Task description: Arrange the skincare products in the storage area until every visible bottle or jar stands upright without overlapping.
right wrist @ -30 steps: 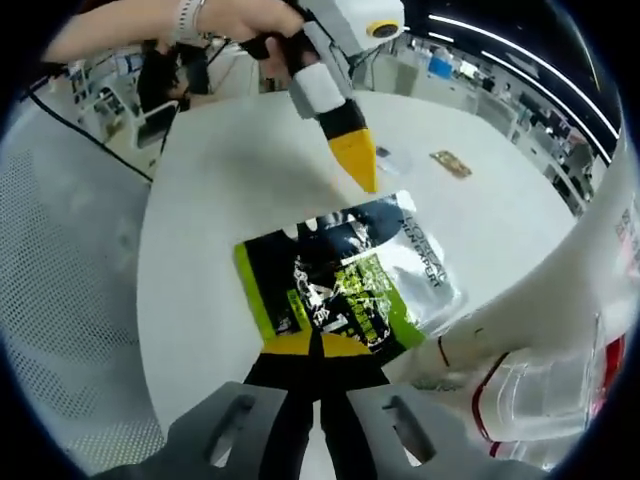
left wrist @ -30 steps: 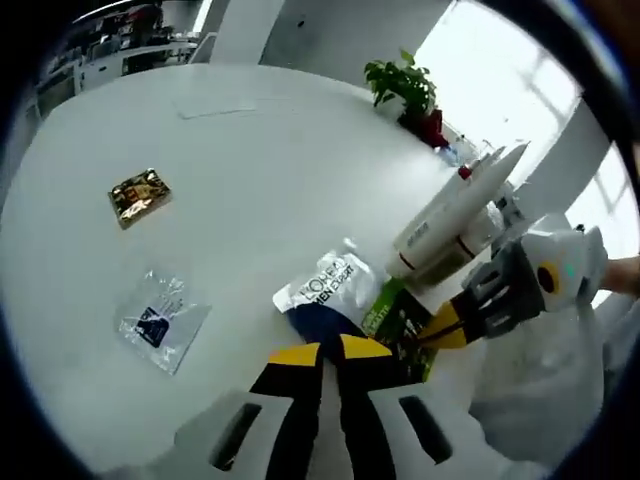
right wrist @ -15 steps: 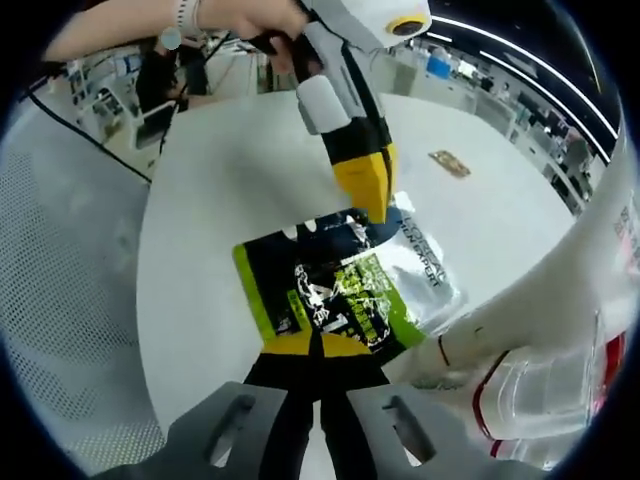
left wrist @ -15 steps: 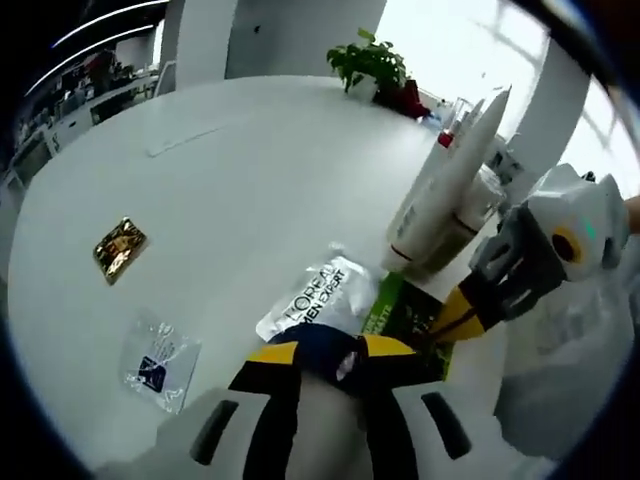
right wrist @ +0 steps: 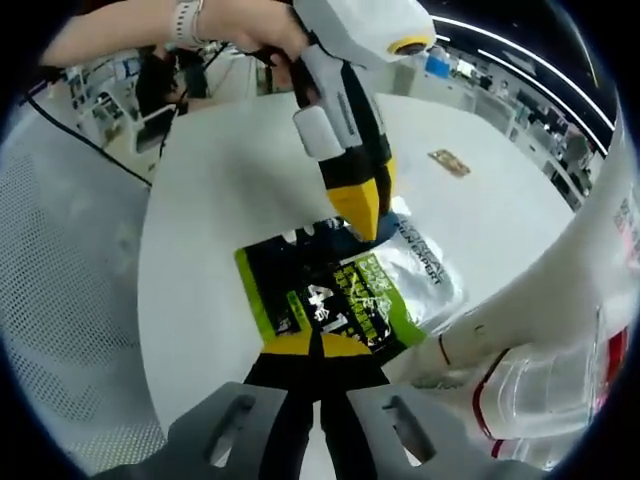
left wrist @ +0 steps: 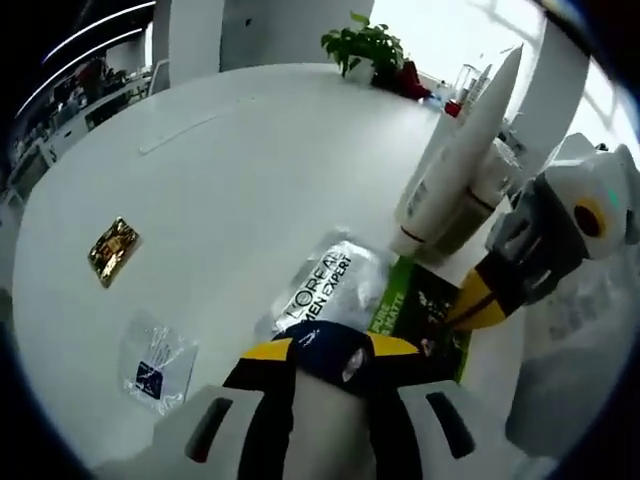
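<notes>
Both my grippers, left point(left wrist: 330, 352) & right point(right wrist: 315, 345), clenched on L'Oréal sachet point(right wrist: 350, 285), frame centre; tubes point(left wrist: 455, 170) upper right upright; sorting unfinished.

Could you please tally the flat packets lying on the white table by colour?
Gold packet: 1
Clear packet with blue print: 1
Green-and-black pack: 1
Total: 3
</notes>
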{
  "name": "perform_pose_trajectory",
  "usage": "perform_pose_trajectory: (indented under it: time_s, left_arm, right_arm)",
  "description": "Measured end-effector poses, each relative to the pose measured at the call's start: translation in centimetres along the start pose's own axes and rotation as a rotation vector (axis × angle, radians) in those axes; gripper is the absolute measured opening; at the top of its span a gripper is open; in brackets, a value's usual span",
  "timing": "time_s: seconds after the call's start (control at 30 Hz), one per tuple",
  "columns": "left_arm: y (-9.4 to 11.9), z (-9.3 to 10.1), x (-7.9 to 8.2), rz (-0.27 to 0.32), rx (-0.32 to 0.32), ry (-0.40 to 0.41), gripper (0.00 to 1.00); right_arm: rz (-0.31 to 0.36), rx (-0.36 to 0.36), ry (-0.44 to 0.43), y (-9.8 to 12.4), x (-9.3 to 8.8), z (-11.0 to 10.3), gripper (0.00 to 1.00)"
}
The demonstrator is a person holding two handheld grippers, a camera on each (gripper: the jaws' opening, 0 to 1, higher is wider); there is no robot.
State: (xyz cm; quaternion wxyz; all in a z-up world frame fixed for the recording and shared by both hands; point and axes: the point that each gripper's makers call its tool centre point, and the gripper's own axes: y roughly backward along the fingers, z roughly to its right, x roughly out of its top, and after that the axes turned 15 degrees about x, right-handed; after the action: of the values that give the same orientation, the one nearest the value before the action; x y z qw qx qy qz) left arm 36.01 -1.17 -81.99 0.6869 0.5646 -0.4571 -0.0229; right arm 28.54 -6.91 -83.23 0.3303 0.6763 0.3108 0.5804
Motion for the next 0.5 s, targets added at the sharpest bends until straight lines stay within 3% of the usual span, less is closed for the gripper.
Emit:
perform_pose_trajectory:
  time_s: [0.17, 0.5]
  left_arm:
    - [-0.17, -0.81, -0.49, -0.014, 0.002, -0.002, 0.23]
    - [-0.39, -0.52, -0.25, -0.006, 0.025, 0.014, 0.22]
  right_arm:
    - [0.000, 0.000, 0.002, 0.01, 0.02, 0.10, 0.01]
    - [-0.001, -0.002, 0.005, 0.07, 0.11, 0.02, 0.01]
